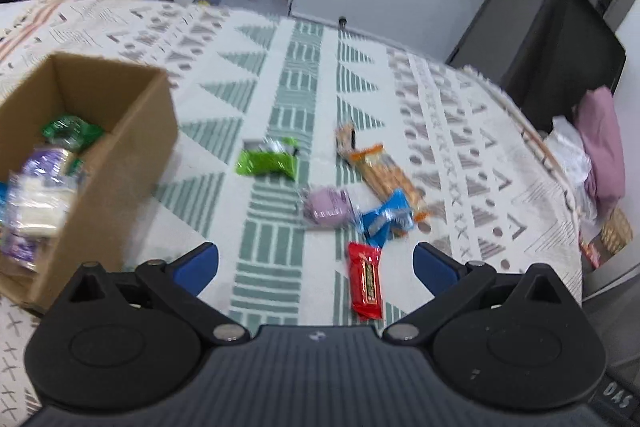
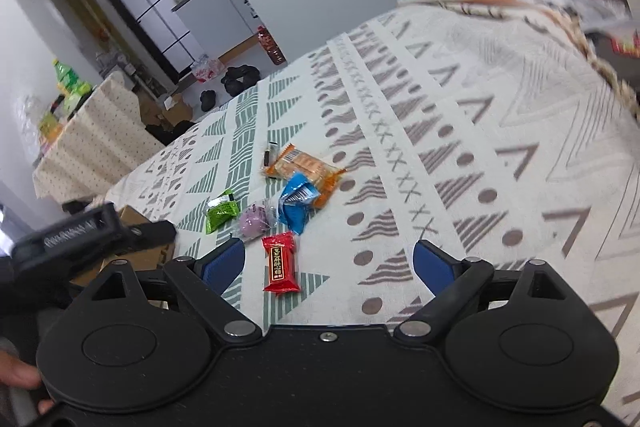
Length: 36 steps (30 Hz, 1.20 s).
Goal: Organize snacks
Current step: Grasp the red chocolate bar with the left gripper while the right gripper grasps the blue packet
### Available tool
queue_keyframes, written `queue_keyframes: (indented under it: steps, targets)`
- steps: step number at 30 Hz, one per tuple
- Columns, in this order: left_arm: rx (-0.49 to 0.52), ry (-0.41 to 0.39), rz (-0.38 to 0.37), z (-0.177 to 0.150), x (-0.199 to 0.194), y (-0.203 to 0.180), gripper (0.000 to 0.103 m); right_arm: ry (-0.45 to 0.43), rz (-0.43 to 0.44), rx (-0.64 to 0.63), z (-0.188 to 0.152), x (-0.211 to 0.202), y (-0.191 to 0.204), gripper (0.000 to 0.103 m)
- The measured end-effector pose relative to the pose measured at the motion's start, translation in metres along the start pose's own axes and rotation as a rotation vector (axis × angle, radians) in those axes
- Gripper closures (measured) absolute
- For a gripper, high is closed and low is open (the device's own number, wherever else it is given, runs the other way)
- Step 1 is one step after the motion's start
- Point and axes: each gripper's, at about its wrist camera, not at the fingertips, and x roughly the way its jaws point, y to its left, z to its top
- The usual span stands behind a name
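A: Both tools empty here, the left tool (image 1: 316,267) spread wide, the right tool (image 2: 330,267) just as wide, hanging over the patterned desk (image 2: 500,107).

B: Nearest target is the red candy bar (image 2: 281,264), lying flat between the right tool's fingers. Light, crinkly, probably slippery; I'd pinch it across the narrow middle.

A: Behind it, the purple pastry (image 1: 326,207) looks soft, so easy pressure. The blue packet (image 1: 386,221) overlaps the orange cracker pack (image 1: 386,179), which could snap.

B: The green packet (image 1: 266,163) sits apart. The cardboard box (image 1: 120,163) on the left already holds green, purple and white wrapped snacks.
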Motion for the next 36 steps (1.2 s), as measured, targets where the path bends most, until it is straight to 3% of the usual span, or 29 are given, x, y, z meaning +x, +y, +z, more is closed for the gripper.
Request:
queue_keyframes:
  steps: [4, 9, 17, 25, 33, 35, 36]
  targets:
    - [-0.015, 0.055, 0.001, -0.006, 0.023, -0.009, 0.000, -0.012, 0.029, 0.026, 0.002, 0.009, -0.007, 0.013]
    - [-0.005, 0.067, 0.025, -0.010, 0.039, -0.018, 0.000, -0.004, 0.053, 0.066, 0.004, 0.022, -0.020, 0.015]
    - [-0.022, 0.073, -0.007, -0.013, 0.058, -0.027, 0.005, 0.002, 0.074, 0.121, 0.006, 0.040, -0.037, 0.017]
    - [-0.039, 0.124, -0.026, -0.016, 0.081, -0.033, 0.035, 0.011, 0.105, 0.155, 0.012, 0.061, -0.044, 0.018]
    - [-0.014, 0.120, -0.023, -0.018, 0.090, -0.035, 0.046, 0.040, 0.136, 0.154, 0.013, 0.081, -0.042, 0.019]
    - [0.014, 0.120, 0.000, -0.018, 0.092, -0.037, 0.054, 0.041, 0.144, 0.150, 0.013, 0.085, -0.039, 0.019]
    - [0.046, 0.122, 0.025, -0.018, 0.093, -0.039, 0.062, 0.042, 0.148, 0.148, 0.014, 0.087, -0.038, 0.019]
